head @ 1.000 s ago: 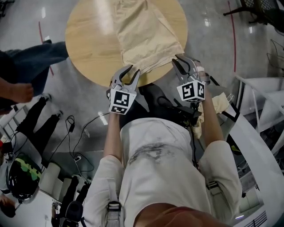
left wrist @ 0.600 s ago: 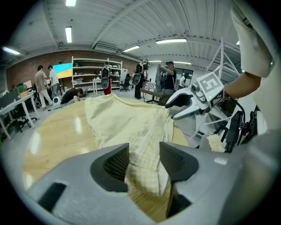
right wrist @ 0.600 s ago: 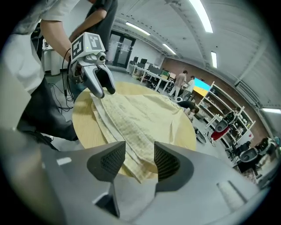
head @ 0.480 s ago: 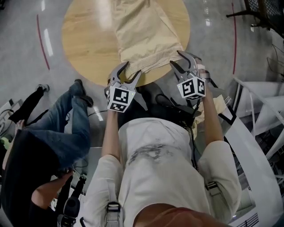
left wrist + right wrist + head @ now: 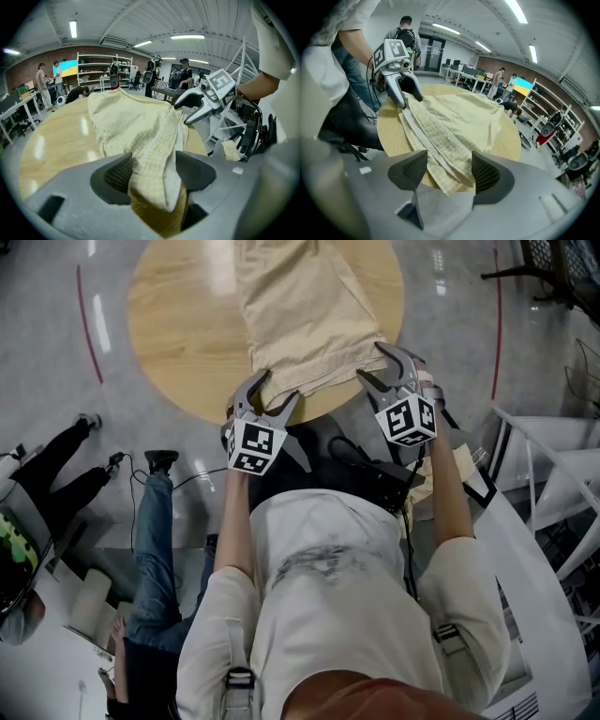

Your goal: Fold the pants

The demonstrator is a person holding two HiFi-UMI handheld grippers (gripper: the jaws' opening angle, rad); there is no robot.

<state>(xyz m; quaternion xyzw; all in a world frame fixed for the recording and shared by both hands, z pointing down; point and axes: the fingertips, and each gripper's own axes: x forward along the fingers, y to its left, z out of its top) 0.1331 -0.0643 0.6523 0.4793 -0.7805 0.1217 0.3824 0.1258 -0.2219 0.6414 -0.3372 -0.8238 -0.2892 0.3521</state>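
Beige pants (image 5: pixel 300 315), folded lengthwise, lie flat on the round wooden worktop (image 5: pixel 178 334), near edge overhanging its rim. The left hand-held gripper (image 5: pixel 270 395) and right hand-held gripper (image 5: pixel 375 367) have just been opening. Both are now fully spread (cloth loose between the jaws, unclamped), wider than a second ago.

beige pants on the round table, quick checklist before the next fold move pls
1. Beige fabric pants lying on the round wooden table: ok, near edge reaches the rim.
2. Left hand-held gripper released: ok, jaws have just been opening; pants edge lies between them, unclamped.
3. Right hand-held gripper released: ok, jaws have just been opening; pants corner lies between them, unclamped.
4. Layers flat and aligned: not ok, near edges are stepped and rumpled.
5. Bystander in blue jeans away from the table: ok.
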